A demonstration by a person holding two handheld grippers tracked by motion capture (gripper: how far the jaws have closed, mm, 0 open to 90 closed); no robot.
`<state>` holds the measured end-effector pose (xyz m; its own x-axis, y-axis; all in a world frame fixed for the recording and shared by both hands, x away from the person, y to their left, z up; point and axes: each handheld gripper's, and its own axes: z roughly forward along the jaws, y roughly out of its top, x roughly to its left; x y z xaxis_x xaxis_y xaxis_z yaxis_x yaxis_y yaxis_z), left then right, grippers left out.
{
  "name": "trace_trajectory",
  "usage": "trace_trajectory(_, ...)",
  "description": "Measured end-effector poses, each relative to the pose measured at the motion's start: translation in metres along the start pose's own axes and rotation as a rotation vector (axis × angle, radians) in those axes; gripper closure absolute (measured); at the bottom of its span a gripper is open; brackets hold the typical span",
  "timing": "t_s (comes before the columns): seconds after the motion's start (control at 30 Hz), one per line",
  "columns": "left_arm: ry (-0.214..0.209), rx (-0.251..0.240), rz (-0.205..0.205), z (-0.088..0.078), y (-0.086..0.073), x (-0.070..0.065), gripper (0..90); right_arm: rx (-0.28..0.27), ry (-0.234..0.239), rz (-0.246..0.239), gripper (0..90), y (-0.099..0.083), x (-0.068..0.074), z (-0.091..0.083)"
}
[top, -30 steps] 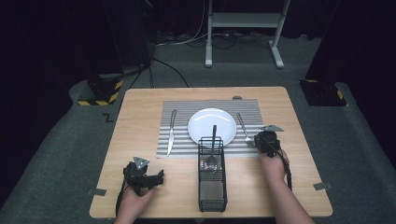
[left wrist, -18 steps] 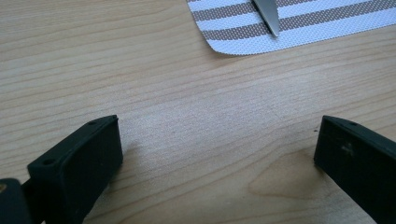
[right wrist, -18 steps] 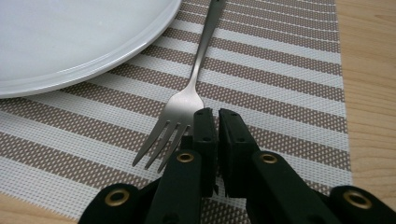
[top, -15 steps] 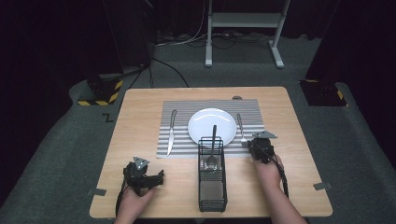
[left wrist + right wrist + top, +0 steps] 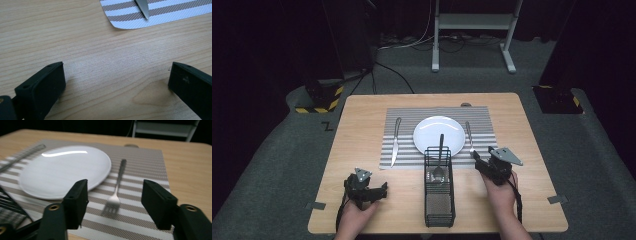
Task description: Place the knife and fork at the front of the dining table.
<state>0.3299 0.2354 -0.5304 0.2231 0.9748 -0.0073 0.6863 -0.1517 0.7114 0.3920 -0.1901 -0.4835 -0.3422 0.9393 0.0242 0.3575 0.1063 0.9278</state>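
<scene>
Fork (image 5: 117, 192) flat on the striped mat (image 5: 140, 167), just right of the plate (image 5: 62, 170), tines toward the bottom of the right gripper view, handle toward the top. Seen there between the two black jaws but beyond them, untouched. Right gripper (image 5: 113, 203) with jaws just opened, now fairly wide, nothing between the pads. In the high view, fork (image 5: 469, 137) at the mat's right side, right of centre in the frame, beside the plate (image 5: 439, 131); right gripper (image 5: 479, 162) just below its tines, at the mat's lower right corner, held by a hand entering from the bottom edge. Black wire basket (image 5: 439, 200) at lower centre, reaching from the mat's near edge toward the table's (image 5: 362, 107) near edge, with a spoon (image 5: 440, 160) standing inside, handle leaning up over the plate's rim. Knife (image 5: 395, 142) along the mat's (image 5: 404, 117) left side, left of the plate. Left gripper (image 5: 382, 189) at lower left, resting low over bare wood, well apart from the mat's things. In the left gripper view, jaws spread wide over empty tabletop, left gripper (image 5: 116, 80) holding nothing; mat corner and knife tip (image 5: 143, 11) at the top edge.
</scene>
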Motion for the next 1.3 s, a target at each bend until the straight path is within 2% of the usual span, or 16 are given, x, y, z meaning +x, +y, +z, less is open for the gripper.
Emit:
trace_trajectory(0.1, 0.000, 0.000, 0.000, 0.000, 0.000, 0.000, 1.2, -0.077, 0.023, -0.013, 30.1, 0.009, 0.011, -0.014)
trace_trajectory(0.23, 0.000, 0.000, 0.000, 0.000, 0.000, 0.000, 1.1, -0.150, 0.079, -0.012, 28.6, 0.025, 0.028, -0.030)
trace_trajectory(0.43, 0.000, 0.000, 0.001, 0.000, 0.000, 0.000, 1.1, -0.190, 0.147, -0.038, 33.3, 0.049, 0.057, -0.038)
trace_trajectory(0.63, 0.001, 0.000, 0.001, 0.000, 0.000, 0.000, 1.1, -0.178, 0.181, -0.061, 41.1, 0.064, 0.081, -0.029)
trace_trajectory(0.83, 0.000, 0.000, 0.000, 0.000, 0.000, 0.000, 1.2, -0.161, 0.202, -0.096, 49.4, 0.074, 0.098, -0.014)
trace_trajectory(1.03, 0.000, -0.001, -0.001, 0.000, 0.000, 0.000, 1.2, -0.134, 0.223, -0.090, 61.6, 0.078, 0.104, -0.002)
trace_trajectory(1.2, 0.001, -0.001, -0.001, 0.000, 0.000, 0.000, 1.1, -0.121, 0.244, -0.107, 77.5, 0.078, 0.108, 0.001)
trace_trajectory(1.3, 0.001, -0.001, 0.000, 0.000, 0.000, 0.000, 1.1, -0.120, 0.257, -0.108, 83.3, 0.078, 0.109, 0.000)
